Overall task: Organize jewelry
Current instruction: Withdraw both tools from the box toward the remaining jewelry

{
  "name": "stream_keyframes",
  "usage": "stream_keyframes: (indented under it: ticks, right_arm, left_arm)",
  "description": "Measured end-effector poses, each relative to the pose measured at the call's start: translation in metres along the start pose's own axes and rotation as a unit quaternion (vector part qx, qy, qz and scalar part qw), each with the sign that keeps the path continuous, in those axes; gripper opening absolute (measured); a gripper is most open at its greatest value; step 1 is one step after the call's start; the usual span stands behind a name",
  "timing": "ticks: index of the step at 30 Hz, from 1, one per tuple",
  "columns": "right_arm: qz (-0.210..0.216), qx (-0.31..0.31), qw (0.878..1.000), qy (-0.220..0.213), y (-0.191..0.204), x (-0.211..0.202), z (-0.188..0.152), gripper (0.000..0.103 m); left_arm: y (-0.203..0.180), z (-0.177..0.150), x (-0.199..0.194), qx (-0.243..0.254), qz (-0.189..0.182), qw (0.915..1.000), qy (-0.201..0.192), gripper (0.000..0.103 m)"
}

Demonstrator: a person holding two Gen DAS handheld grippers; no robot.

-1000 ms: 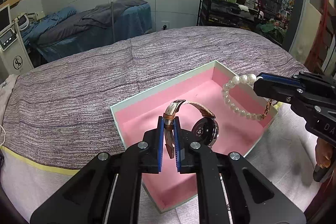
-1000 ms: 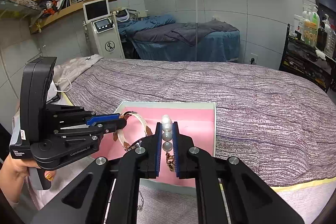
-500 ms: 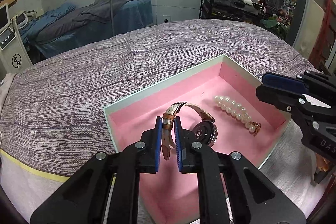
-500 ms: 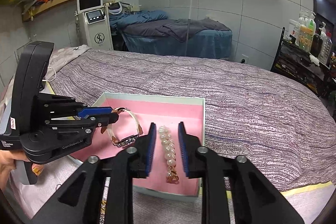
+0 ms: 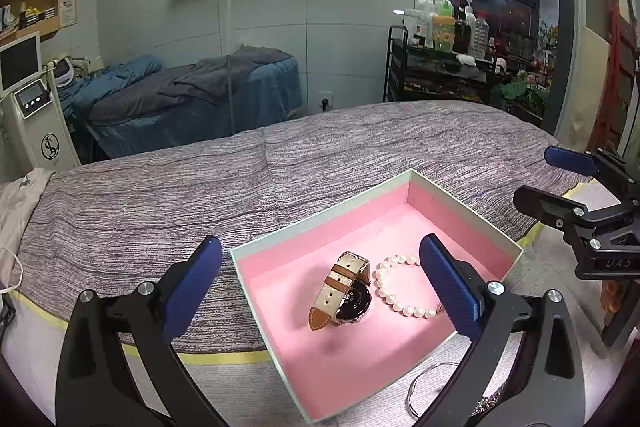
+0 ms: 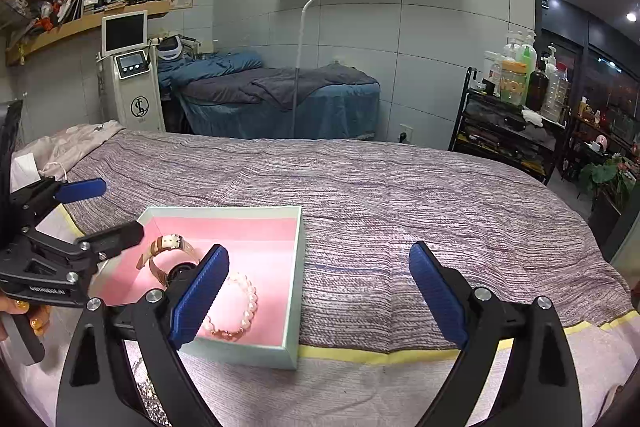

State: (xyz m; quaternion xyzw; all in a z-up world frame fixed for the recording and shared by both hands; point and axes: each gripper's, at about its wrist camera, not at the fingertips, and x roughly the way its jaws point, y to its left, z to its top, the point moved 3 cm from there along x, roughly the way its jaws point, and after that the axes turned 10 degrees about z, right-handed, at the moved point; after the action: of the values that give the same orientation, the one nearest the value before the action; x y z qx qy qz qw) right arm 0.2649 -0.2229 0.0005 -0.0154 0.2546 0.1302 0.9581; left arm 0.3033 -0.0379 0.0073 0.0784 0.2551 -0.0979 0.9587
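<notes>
Both claws stand wide apart with nothing between their blue pads, their jaws having just been opening. Seen from the left wrist view, the left claw [image 5: 320, 285] frames the lower middle of the frame, and the right claw [image 5: 560, 183] enters from the right edge, its pads clear of everything. The box [image 5: 464, 211], pale green outside and lined in pink, sits on the bed [image 5: 160, 203], covered by a purple-grey striped blanket. Inside it, at centre frame, the wristwatch [image 5: 344, 293] lies on the pink lining with its tan and cream strap folded over the dark round case. Just right of it lies the pearl bracelet [image 5: 394, 289] in an open loop, near the watch; whether they touch cannot be told. From the right wrist view, the right claw [image 6: 318, 291] hangs over the box's near right corner, one pad covering part of the bracelet [image 6: 240, 307]. A silver bangle [image 5: 424, 387] lies outside the box, lower right of the left view.
</notes>
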Motion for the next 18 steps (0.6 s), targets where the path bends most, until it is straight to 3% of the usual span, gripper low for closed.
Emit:
stream_keyframes:
  ticks: [8, 18]
  right_arm:
    - [0.063, 0.030, 0.996, 0.050, -0.005, -0.018, -0.042, 0.090]
    - [0.124, 0.008, 0.988, 0.091, 0.030, -0.034, -0.074, 0.089]
  left_arm:
    - [0.020, -0.044, -0.047, -0.018, 0.027, 0.9994, -0.005, 0.097]
    - [0.034, -0.111, -0.077, -0.060, 0.011, 0.9963, 0.060, 0.097]
